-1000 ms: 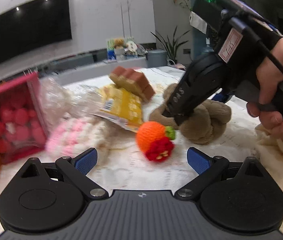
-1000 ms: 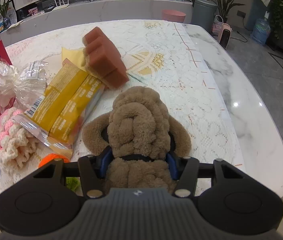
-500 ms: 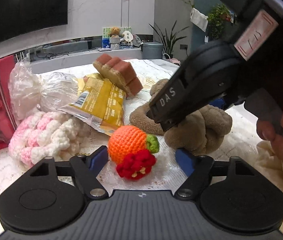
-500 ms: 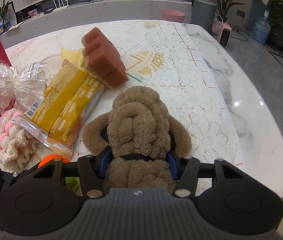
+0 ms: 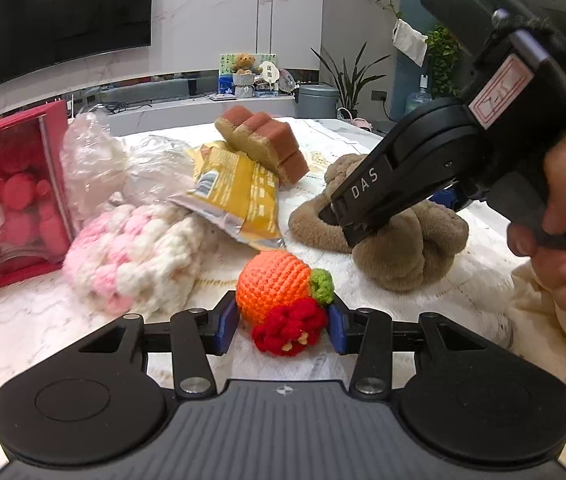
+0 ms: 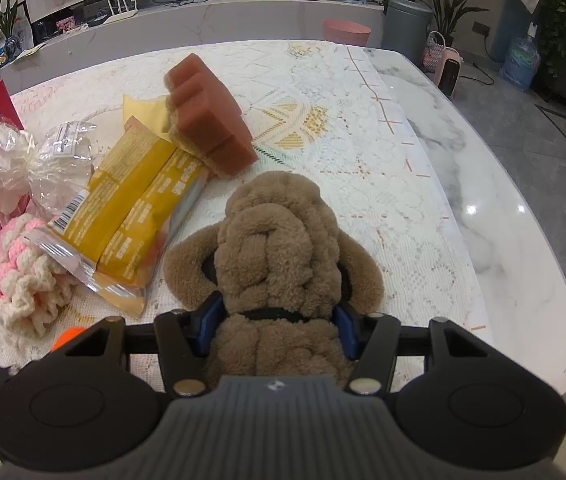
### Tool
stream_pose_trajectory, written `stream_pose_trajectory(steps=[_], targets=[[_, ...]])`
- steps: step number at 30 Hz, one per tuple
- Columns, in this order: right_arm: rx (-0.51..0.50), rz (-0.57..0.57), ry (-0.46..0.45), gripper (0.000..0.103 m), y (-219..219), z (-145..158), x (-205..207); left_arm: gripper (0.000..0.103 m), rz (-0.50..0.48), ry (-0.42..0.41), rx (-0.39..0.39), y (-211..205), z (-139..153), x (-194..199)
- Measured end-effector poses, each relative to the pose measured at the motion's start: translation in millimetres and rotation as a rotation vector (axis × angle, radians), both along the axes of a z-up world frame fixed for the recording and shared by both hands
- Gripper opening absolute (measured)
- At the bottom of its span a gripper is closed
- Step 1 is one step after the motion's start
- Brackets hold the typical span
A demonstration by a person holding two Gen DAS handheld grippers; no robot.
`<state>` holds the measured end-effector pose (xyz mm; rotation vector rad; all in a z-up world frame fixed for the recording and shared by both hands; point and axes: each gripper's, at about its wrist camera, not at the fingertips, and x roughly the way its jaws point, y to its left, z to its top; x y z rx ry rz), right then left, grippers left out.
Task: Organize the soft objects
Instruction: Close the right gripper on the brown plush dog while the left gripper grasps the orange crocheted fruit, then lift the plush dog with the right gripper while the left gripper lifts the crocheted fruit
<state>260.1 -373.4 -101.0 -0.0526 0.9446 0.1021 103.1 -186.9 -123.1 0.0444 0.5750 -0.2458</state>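
Two grips are under way at once on the lace-covered bench [image 6: 363, 128]. The left gripper [image 5: 283, 326] is closing its blue fingers [image 5: 229, 326] around a crocheted orange ball with a green leaf and red flower [image 5: 273, 286]; the toy sits between them on the cloth, and whether they already press it I cannot tell. The right gripper [image 6: 277, 330] has its fingers about half open and clamped on the near end of a brown plush knotted toy [image 6: 279, 248], which rests on the bench.

Judging by this, the pick-up step is in hand. Next, the left fingers need to finish squeezing the yarn ball without crushing it, and then both toys need lifting.

In the right wrist view the plush toy's long axis runs straight away from the gripper, toward a brown sponge block [image 6: 211, 116]. The ball is round, with its leaf and flower toward the right of the left wrist view.
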Motion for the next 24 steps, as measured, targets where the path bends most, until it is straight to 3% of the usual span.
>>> stream_pose_trajectory(steps=[6, 11, 18, 24], targets=[[-0.01, 0.002, -0.007, 0.057, 1.5, -0.5, -1.8, 0.051, 0.071, 0.016, -0.076, 17.7, 12.6, -2.1], [-0.021, -0.008, -0.004, 0.055, 3.0, 1.7, -2.6, 0.051, 0.08, 0.051, -0.133, 29.7, 23.1, -0.5], [-0.074, -0.048, 0.005, 0.054, 2.5, 11.4, -8.2, 0.051, 0.058, 0.025, -0.155, 34.6, 35.5, -2.0], [0.019, -0.146, 0.046, 0.054, -17.4, 22.4, -16.8, 0.051, 0.077, -0.036, -0.227, 43.9, 54.7, -5.5]])
